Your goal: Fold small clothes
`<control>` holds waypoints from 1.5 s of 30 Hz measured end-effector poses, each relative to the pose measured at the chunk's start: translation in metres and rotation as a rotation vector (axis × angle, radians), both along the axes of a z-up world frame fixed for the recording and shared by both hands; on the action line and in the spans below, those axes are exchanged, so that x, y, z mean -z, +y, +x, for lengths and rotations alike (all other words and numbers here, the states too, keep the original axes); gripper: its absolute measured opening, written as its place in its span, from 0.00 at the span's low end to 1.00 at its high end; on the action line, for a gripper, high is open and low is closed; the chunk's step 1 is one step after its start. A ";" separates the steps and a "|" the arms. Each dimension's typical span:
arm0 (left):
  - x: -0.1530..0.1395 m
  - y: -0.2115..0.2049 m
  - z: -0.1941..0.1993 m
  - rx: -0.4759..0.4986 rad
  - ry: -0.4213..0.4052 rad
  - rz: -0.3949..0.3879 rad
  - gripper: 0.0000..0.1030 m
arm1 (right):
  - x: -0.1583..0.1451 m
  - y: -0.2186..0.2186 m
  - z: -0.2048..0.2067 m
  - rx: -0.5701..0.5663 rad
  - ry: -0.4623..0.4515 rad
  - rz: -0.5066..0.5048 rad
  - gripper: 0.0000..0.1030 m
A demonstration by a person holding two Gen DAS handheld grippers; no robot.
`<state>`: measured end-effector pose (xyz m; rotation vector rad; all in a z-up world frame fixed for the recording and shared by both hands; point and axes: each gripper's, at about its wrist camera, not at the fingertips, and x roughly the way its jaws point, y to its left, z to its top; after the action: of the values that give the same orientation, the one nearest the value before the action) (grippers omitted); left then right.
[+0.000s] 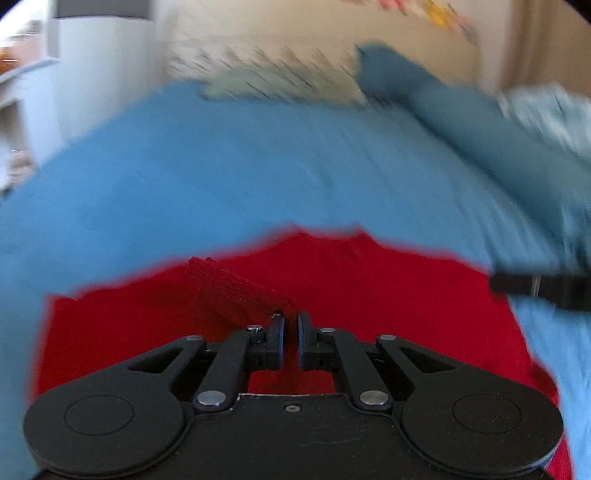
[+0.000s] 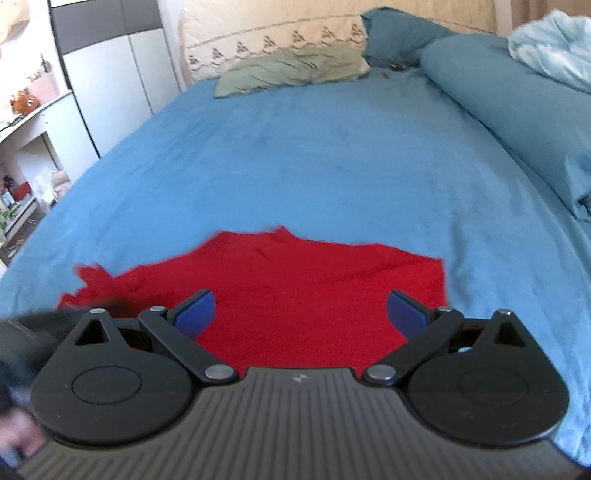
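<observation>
A red garment [image 1: 369, 295] lies spread on the blue bed sheet [image 1: 184, 177], right under both grippers. In the left wrist view my left gripper [image 1: 291, 325] has its jaws drawn almost together. A ribbed red edge [image 1: 236, 288] of the garment rises to its fingertips and looks pinched there. In the right wrist view my right gripper [image 2: 301, 314] hangs open over the red garment [image 2: 295, 288], its blue pads [image 2: 195, 312] wide apart with nothing between them. The left gripper shows as a dark blur [image 2: 33, 332] at the left edge.
The blue sheet [image 2: 295, 147] stretches far ahead. A green pillow [image 2: 288, 70] and a beige headboard cover [image 2: 266, 33] lie at the far end, a rolled teal duvet [image 2: 517, 110] along the right. White cabinets and shelves [image 2: 103, 74] stand left of the bed.
</observation>
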<state>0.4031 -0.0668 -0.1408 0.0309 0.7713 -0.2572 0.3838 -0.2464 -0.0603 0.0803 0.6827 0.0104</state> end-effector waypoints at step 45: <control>0.012 0.169 -0.007 -0.270 0.112 0.117 0.70 | 0.090 0.036 0.056 -0.176 0.220 0.174 0.74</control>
<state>0.3960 0.1021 -0.1528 0.0230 0.8917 0.0430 0.4395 -0.2102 -0.1504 0.1899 0.9062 0.2335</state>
